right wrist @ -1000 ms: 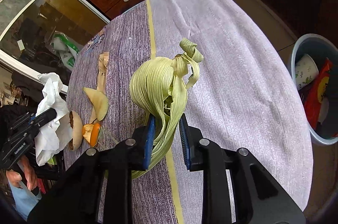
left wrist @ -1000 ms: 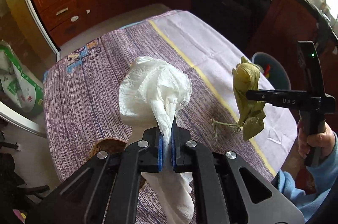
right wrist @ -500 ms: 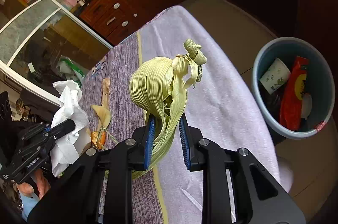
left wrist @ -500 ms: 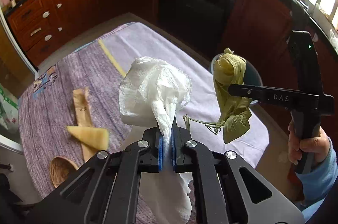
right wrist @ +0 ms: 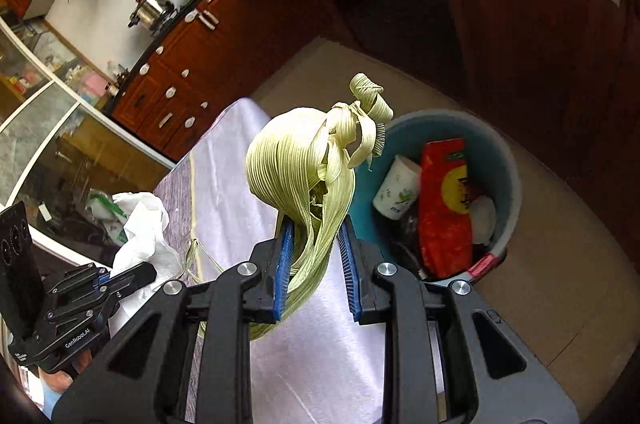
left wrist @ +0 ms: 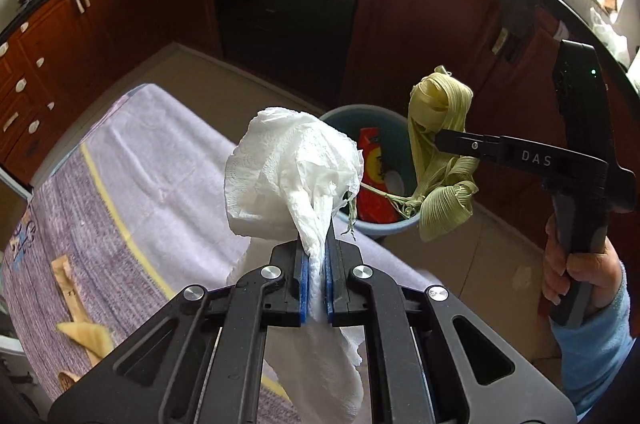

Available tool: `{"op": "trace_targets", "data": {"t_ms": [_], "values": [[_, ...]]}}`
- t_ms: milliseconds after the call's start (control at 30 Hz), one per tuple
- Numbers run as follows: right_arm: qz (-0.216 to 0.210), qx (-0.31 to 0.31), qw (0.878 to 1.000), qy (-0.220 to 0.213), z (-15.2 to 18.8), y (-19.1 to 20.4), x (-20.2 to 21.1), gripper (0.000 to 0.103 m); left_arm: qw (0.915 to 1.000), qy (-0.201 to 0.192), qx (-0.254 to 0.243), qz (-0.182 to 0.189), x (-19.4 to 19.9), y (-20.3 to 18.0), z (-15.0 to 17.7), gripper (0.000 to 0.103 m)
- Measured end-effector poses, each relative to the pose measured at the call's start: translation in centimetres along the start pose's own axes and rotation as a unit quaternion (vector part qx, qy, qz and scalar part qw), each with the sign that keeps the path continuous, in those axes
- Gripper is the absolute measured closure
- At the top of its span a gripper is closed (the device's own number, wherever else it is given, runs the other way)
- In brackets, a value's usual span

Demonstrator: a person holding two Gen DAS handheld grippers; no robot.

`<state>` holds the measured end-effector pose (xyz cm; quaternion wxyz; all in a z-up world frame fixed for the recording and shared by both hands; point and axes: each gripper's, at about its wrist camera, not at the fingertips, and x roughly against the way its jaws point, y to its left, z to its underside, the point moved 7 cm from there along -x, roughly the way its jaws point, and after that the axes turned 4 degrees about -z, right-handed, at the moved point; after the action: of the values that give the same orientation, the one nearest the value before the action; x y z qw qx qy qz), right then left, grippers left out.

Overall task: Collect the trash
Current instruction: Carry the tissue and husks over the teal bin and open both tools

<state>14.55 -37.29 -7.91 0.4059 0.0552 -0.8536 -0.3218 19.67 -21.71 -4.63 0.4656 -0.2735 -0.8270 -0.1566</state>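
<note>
Paper towel (left wrist: 292, 171) pinched in our left jaws, husk (right wrist: 304, 175) loosely between right jaws, we next release over the bin (right wrist: 508, 159).

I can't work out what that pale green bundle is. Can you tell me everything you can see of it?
The leaf bundle looks like dried, ribbed pale green leaves wrapped into a rounded head with a curled knot on top and loose strips and thin strings hanging below. The right gripper holds it in the air by its lower part, jaws on both sides. It hangs near the blue bin, past the table edge.
</note>
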Motion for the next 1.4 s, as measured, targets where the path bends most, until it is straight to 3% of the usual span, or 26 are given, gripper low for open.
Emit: {"op": "trace_targets", "data": {"t_ms": [200,467,700,1033,1100,1167,1200,1267,1333,1400], "values": [[0.037,-0.026,0.999,-0.022,-1.7,-5.2,1.8,0.081,0.9992,0.014,-0.025,0.026,-4.2,-4.8,-2.9,0.096],[0.083,-0.031,0.996,-0.003,-1.9,-9.2,0.5,0.081,0.9976,0.042,-0.018,0.052,-10.6,-8.2,-5.0,0.096],[0.122,-0.020,0.992,0.015,-2.1,-10.7,-1.3,0.081,0.9961,0.057,-0.014,0.067,-14.7,-9.4,-6.4,0.096],[0.144,-0.004,0.988,0.051,-2.8,-11.5,-4.6,0.080,0.9938,0.082,-0.012,0.075,-19.2,-9.6,-6.7,0.094],[0.143,-0.002,0.988,0.056,-2.9,-11.3,-5.0,0.076,0.9936,0.090,-0.012,0.067,-19.7,-9.5,-6.6,0.071],[0.142,-0.002,0.988,0.056,-3.1,-11.2,-5.4,0.072,0.9964,0.079,-0.004,0.030,-19.6,-8.1,-6.5,0.050],[0.143,-0.003,0.988,0.054,-3.2,-11.1,-5.4,0.070,0.9969,0.074,0.000,0.025,-19.5,-7.7,-6.6,0.048],[0.139,-0.015,0.989,0.047,-3.3,-11.2,-5.4,0.056,0.9964,0.079,0.017,0.026,-19.5,-6.7,-6.4,0.040],[0.138,-0.025,0.989,0.039,-3.5,-11.4,-5.2,0.036,0.9956,0.082,0.031,0.033,-19.4,-6.2,-6.2,0.035],[0.139,-0.027,0.989,0.034,-3.5,-11.4,-5.0,0.029,0.9955,0.081,0.035,0.034,-18.9,-5.7,-6.4,0.033]]}}
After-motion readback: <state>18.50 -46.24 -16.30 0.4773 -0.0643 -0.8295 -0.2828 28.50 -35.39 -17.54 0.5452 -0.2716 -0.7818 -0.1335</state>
